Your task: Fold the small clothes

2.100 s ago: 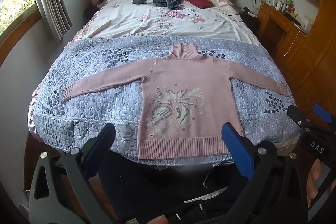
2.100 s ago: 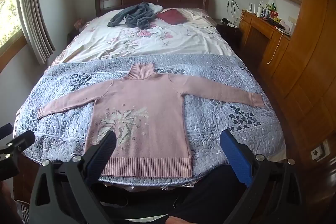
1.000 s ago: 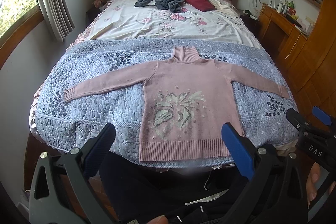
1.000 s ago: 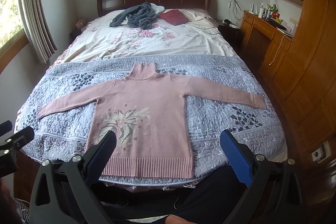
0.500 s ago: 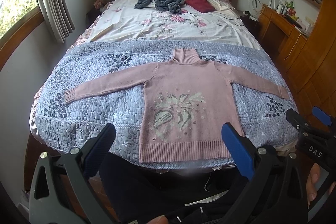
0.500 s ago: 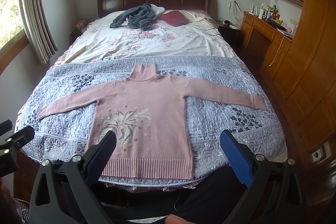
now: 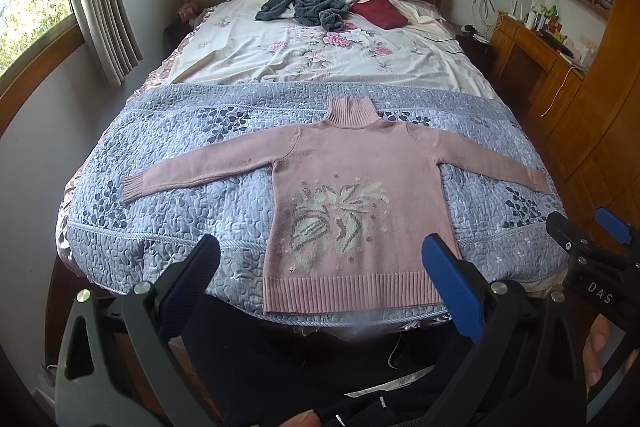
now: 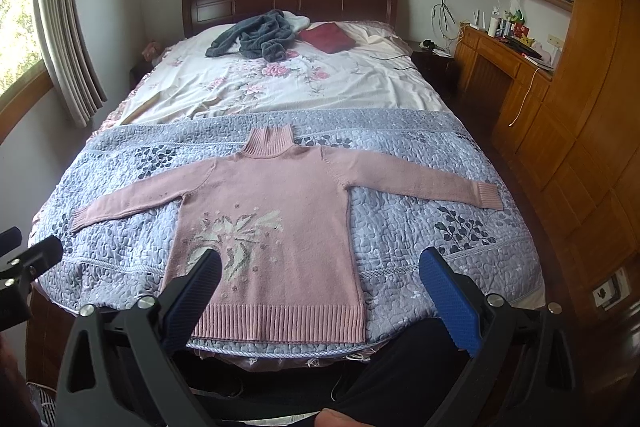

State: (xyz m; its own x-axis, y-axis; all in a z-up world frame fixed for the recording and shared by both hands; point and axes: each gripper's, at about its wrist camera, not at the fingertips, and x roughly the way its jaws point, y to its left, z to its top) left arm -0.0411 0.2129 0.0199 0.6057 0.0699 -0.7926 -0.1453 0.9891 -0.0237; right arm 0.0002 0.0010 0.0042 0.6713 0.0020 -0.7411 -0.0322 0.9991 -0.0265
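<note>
Bed (image 8: pixel 472 147) — quilted blue cover, pink sweater (image 8: pixel 276 211) spread flat on it.

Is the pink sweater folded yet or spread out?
Spread flat: the pink sweater lies front-up on the quilt, both sleeves stretched outward.

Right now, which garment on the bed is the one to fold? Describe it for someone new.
On the grey-blue quilted bedspread at the foot of the bed lies a pink knitted turtleneck sweater, flat, sleeves spread. Unlike the crumpled grey garment by the headboard, it bears a pale flower motif.

Soft window daylight, sharp, fisheye-warped edges
</note>
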